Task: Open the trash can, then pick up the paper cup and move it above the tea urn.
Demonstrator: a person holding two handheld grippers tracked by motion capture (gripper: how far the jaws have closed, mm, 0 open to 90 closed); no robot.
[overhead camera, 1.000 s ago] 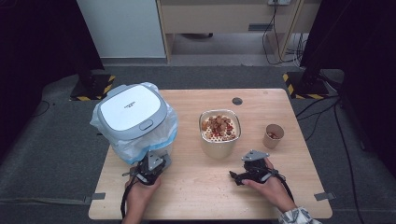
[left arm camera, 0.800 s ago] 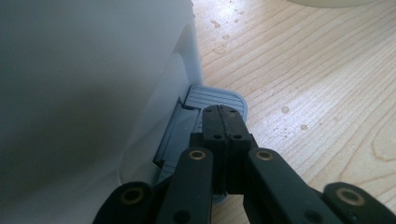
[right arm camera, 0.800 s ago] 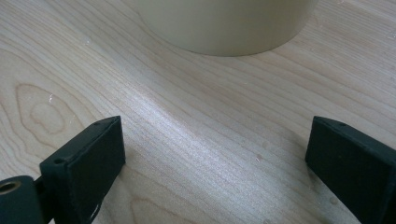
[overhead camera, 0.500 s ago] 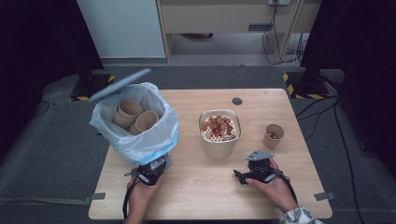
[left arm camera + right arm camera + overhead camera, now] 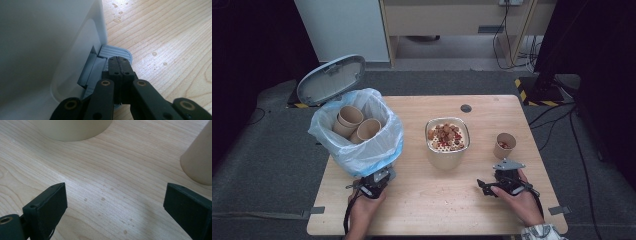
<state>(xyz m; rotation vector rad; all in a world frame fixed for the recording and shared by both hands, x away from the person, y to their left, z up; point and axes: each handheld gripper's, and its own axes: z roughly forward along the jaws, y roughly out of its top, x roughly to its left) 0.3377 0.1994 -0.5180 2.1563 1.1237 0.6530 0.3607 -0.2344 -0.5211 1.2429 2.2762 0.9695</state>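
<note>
Your left hand-held gripper (image 5: 119,65) has its jaws pressed together, with nothing between them, and pushes down on the grey pedal (image 5: 110,53) at the foot of the bin (image 5: 357,137). That is likely why the bin's lid (image 5: 331,79) stands up and open just beyond it. Inside the blue bag (image 5: 384,145) you can see used paper cups (image 5: 357,122). Your right hand-held gripper (image 5: 485,186) has its jaws wide apart and holds nothing; they have just been opening. It rests low over the bench (image 5: 437,200), probably ready to grab. Just ahead of it stands a small cup (image 5: 504,145) with scraps in it, and beside that a bowl (image 5: 447,142) full of food.
</note>
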